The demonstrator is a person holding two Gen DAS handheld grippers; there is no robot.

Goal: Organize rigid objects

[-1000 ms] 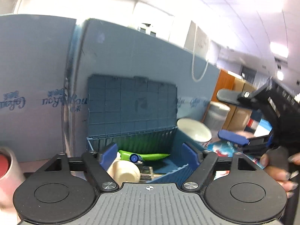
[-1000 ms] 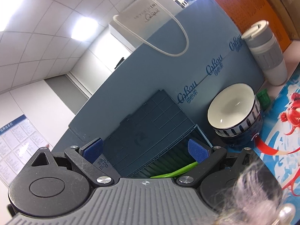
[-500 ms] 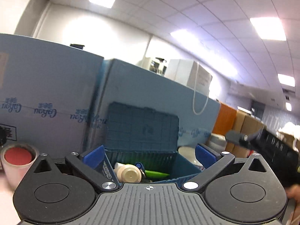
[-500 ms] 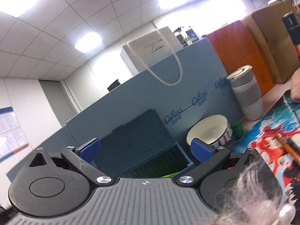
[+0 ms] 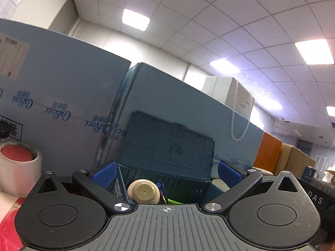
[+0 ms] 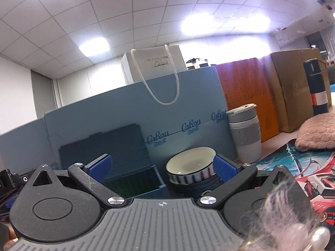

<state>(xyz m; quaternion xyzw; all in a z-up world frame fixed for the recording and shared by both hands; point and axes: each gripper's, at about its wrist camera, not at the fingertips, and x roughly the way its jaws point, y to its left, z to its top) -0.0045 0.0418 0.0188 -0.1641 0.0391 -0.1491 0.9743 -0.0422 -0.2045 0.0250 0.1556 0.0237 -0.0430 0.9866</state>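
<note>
A dark blue storage box (image 5: 167,146) with its lid raised stands against a blue carton wall; it also shows in the right wrist view (image 6: 134,182). Inside it I see a cream bottle cap (image 5: 143,191), a blue-capped pen (image 5: 160,186) and a green item (image 5: 174,201). My left gripper (image 5: 166,173) is open and empty, low in front of the box. My right gripper (image 6: 161,166) is open and empty, between the box and a blue-rimmed bowl (image 6: 191,167).
A tape roll with a red core (image 5: 17,169) stands at the left. A grey-banded tumbler (image 6: 245,133), a dark flask (image 6: 317,87), a pink cushion (image 6: 316,135) and a printed mat (image 6: 293,171) lie right. A white paper bag (image 6: 155,64) sits atop the cartons.
Both grippers have tilted upward and pulled back, so more ceiling shows. The right view has swung right, bringing the bowl, tumbler and cushion into view. Both stay open and empty.
</note>
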